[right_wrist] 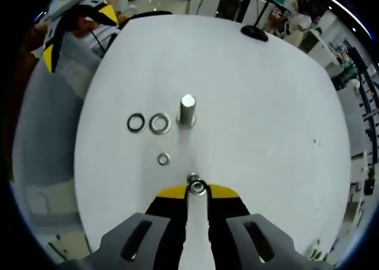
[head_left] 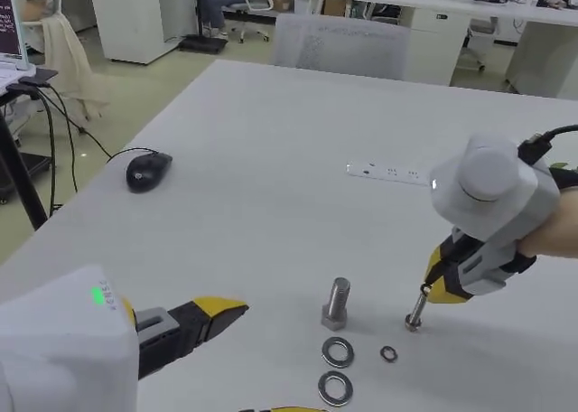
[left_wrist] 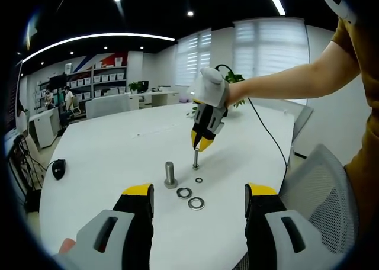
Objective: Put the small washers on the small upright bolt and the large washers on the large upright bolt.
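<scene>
Your yellow-tipped right gripper (right_wrist: 197, 193), nearly closed, pinches 1 small silver metal washer (right_wrist: 197, 187) atop the thin silver upright bolt (head_left: 416, 311); your left gripper (left_wrist: 200, 194) is wide open and empty.

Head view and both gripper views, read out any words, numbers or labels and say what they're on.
No text can be read.
On the left gripper, by its green light: small marks, too blurred.
On the screen at far left: lines of text, too small.
On the power strip: no legible print.
</scene>
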Demonstrator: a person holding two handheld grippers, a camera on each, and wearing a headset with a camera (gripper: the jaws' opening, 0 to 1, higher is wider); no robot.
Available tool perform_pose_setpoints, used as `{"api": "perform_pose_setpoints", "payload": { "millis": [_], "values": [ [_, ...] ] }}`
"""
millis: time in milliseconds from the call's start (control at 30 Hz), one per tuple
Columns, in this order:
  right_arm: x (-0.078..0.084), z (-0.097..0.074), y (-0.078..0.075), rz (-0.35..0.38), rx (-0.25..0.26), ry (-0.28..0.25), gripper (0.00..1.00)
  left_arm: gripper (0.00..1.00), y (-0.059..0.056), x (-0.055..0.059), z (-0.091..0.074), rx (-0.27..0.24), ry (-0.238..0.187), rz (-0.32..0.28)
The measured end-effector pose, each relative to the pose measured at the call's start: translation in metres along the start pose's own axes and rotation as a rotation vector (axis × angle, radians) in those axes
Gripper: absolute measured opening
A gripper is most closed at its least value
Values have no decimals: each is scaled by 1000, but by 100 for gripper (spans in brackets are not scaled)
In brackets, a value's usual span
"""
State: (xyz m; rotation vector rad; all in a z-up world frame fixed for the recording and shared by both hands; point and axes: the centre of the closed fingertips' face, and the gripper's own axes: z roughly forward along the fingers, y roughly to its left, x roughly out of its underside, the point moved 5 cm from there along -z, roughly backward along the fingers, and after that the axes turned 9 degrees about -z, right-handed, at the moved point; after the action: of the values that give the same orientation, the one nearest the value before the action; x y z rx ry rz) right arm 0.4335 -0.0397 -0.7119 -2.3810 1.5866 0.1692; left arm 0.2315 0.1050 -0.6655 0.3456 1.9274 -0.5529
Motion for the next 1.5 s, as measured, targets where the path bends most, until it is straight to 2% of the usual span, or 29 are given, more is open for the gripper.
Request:
{"api": "perform_pose_setpoints", "payload": {
  "millis": [400, 633, 933, 1267, 1500],
  "values": [
    [0, 14, 3, -22, -19, 13, 12, 61, 2, 2, 0, -11, 6, -4],
    [7, 29, 5, -42, -50, 28, 13, 61, 4, 4, -2, -20, 10, -10],
    [15, 43, 5, -44, -71, 36, 13, 61, 8, 11, -4, -36, 29, -28],
    [19, 47, 4, -70, -61, 24, 13, 61, 9, 10, -2, -41, 35, -26],
    [20, 43, 4, -50, -54, 19, 16, 61, 7, 10, -4, -41, 36, -23]
  ]
}}
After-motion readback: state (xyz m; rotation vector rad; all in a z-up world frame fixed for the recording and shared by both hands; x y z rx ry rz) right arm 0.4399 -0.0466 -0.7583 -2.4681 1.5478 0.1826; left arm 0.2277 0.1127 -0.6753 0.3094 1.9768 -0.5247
